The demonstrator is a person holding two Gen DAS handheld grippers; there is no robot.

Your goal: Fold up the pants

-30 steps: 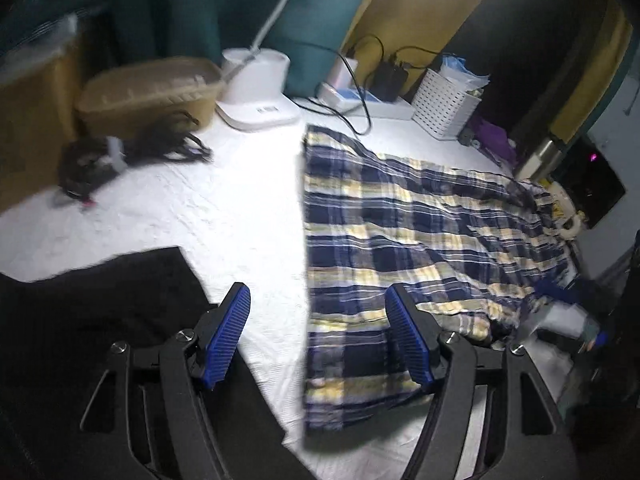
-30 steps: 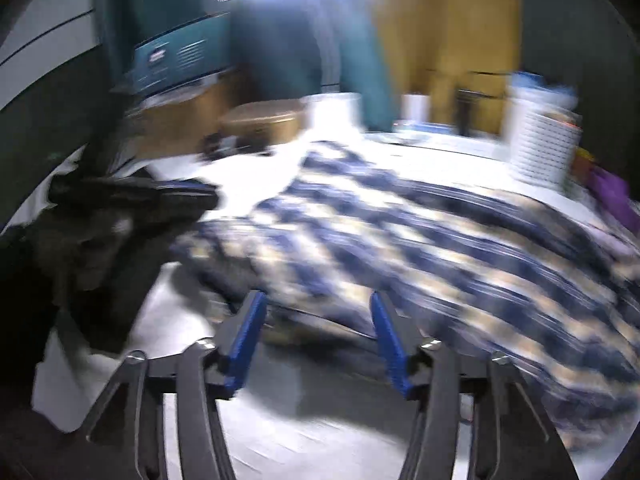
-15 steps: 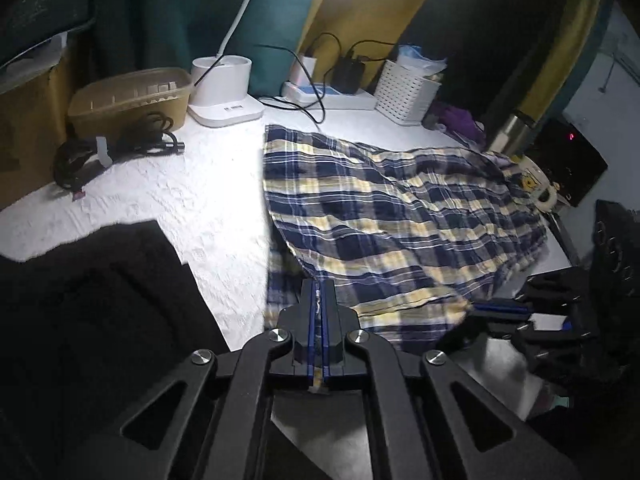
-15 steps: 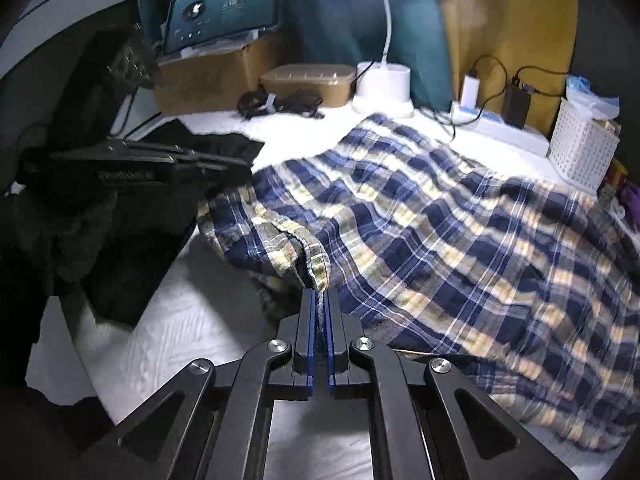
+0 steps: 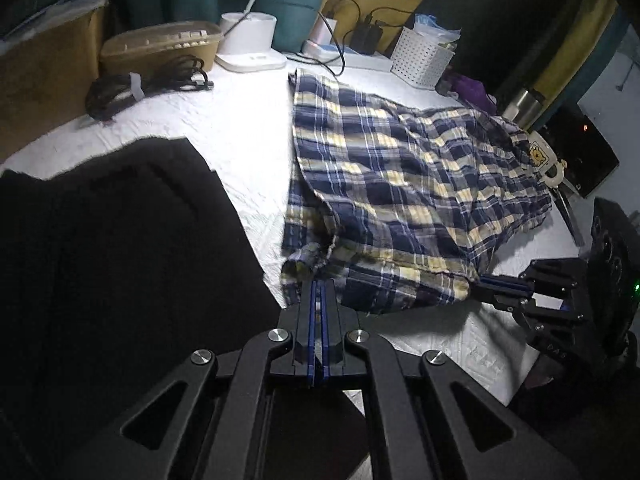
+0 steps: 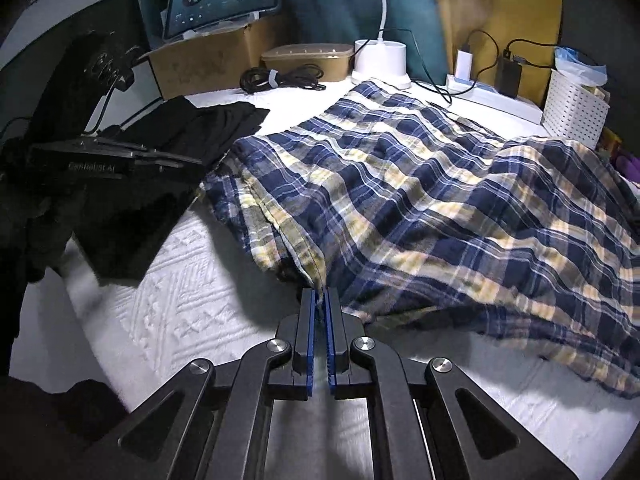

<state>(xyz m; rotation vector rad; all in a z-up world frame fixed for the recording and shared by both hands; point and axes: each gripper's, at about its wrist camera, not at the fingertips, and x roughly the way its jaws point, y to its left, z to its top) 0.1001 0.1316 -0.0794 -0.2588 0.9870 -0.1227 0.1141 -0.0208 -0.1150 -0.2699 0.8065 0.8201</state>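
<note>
A: Left wrist view: black garment far left, left tongs clenched on plaid pants hem.
B: Pants location?
A: Spread on white desk. Right tongs pinch the other hem corner.

This looks like a lived-in room at home: a white textured cloth covers the surface, with a worn brown cardboard box at far left, a white perforated plastic basket at far right, and a white power strip with plugged-in chargers between them.
</note>
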